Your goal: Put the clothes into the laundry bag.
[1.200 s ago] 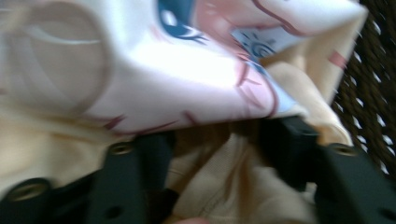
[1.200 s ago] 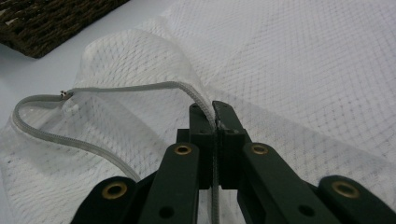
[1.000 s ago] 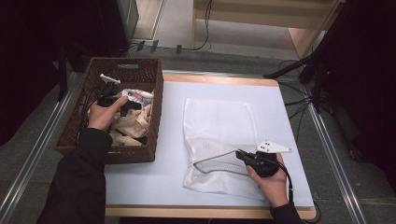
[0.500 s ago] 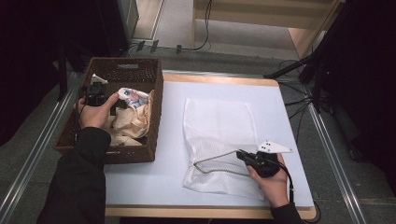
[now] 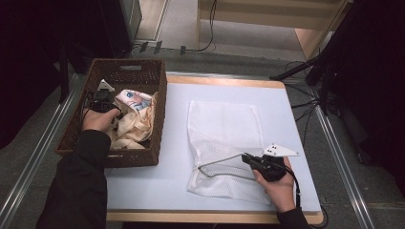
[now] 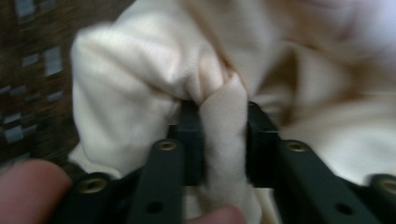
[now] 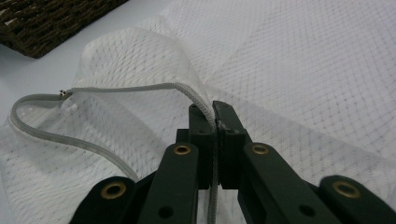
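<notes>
In the wicker basket [image 5: 157, 124] at the left of the table, the left gripper [image 6: 223, 135] has just closed its jaws on a fold of the cream cloth [image 6: 140, 79], after standing wider a moment ago; the cloth looks ready to lift out. To the right, the right gripper [image 7: 215, 122] pinches the zipper edge of the mesh bag [image 5: 222, 124], holding its mouth open to receive it.
</notes>
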`<action>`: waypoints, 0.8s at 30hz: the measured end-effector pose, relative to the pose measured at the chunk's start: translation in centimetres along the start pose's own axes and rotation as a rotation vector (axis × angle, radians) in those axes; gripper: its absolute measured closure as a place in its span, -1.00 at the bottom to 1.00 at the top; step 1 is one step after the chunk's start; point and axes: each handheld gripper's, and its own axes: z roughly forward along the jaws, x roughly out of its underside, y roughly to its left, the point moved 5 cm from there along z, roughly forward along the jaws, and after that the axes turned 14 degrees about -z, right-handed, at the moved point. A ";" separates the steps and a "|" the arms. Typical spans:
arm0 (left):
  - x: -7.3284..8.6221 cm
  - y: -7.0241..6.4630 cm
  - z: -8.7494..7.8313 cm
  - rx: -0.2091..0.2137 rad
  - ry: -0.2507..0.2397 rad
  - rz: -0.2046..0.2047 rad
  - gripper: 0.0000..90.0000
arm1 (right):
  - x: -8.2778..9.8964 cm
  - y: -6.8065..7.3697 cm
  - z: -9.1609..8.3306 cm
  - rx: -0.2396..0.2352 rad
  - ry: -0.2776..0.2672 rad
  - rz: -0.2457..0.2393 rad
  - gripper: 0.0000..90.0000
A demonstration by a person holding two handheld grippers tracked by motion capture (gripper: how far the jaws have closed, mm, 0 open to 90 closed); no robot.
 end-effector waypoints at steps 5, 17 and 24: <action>0.2 -2.3 -1.6 0.234 -0.025 0.057 0.74 | 0.0 0.0 0.1 -0.001 0.000 -0.001 0.94; 1.4 -5.5 -1.7 0.430 0.049 0.147 -0.45 | -0.1 0.3 0.3 -0.003 0.005 -0.008 0.94; 1.4 -6.8 0.3 0.263 0.060 0.188 -0.69 | -0.1 0.4 0.4 -0.005 0.007 -0.007 0.94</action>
